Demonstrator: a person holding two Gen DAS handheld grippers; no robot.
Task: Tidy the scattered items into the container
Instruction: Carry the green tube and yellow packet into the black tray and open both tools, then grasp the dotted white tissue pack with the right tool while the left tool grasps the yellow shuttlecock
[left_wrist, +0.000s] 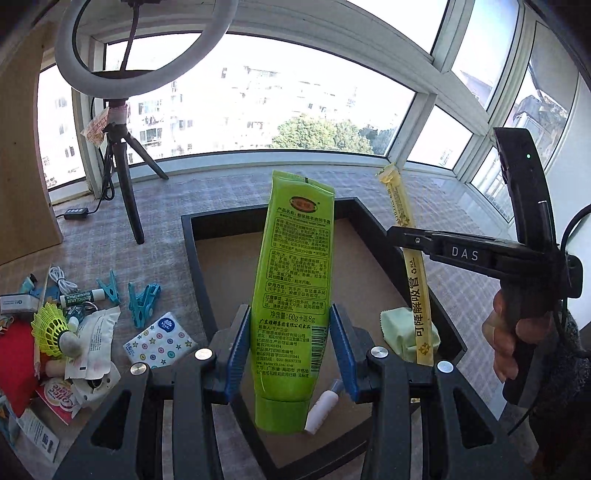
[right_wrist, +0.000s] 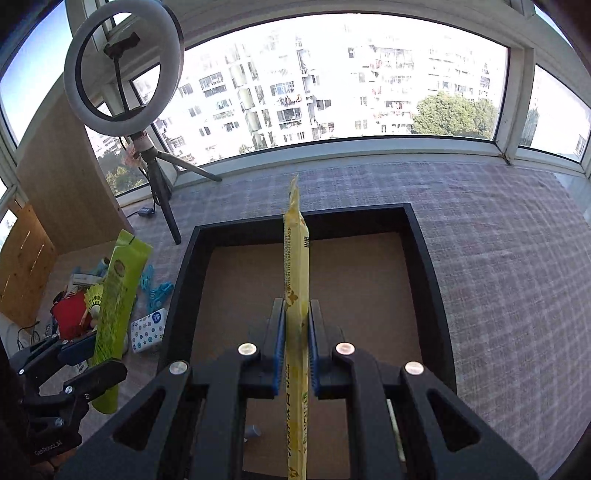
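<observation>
Sunlit bay windows with apartment blocks behind; a grey checked cloth covers the surface (right_wrist: 498, 258), and a ring light on a tripod (left_wrist: 125, 177) stands beyond and to the left of both claws.

Left claw (left_wrist: 291, 332): blue pads pressed against the sides of a lime-green plastic hand-cream tube (left_wrist: 295, 266), cap end hanging below the pads, crimped end up. It hangs over the near left part of the black-walled tray with a brown floor (right_wrist: 428, 280).

Right claw (right_wrist: 297, 343): nearly closed, pinching a long thin yellow sachet stick (right_wrist: 295, 258), which stands forward over the tray's middle.

Already in the tray: a pale green folded cloth (left_wrist: 402, 328) below the right claw, and a small white tube (left_wrist: 321, 406) beside the green tube's cap.

Risks, as judged:
- The green tube is gripped across its soft body, so it may squeeze out of the pads or tilt and land on the tray's left wall.
- The sachet is long and limp; if released high, it could fall across the rim.
- Both claws share one tray, so they could knock together.
- A pile is left beyond the left claw: blue plastic clothes pegs (left_wrist: 142, 299), a star-printed tissue pack (left_wrist: 159, 343) and a yellow shuttlecock (left_wrist: 51, 328).

Writing: "DAS" on the right claw's arm; "60g+送8g" and a barcode on the tube; "PLA" and "可降解吸管" on the sachet.
</observation>
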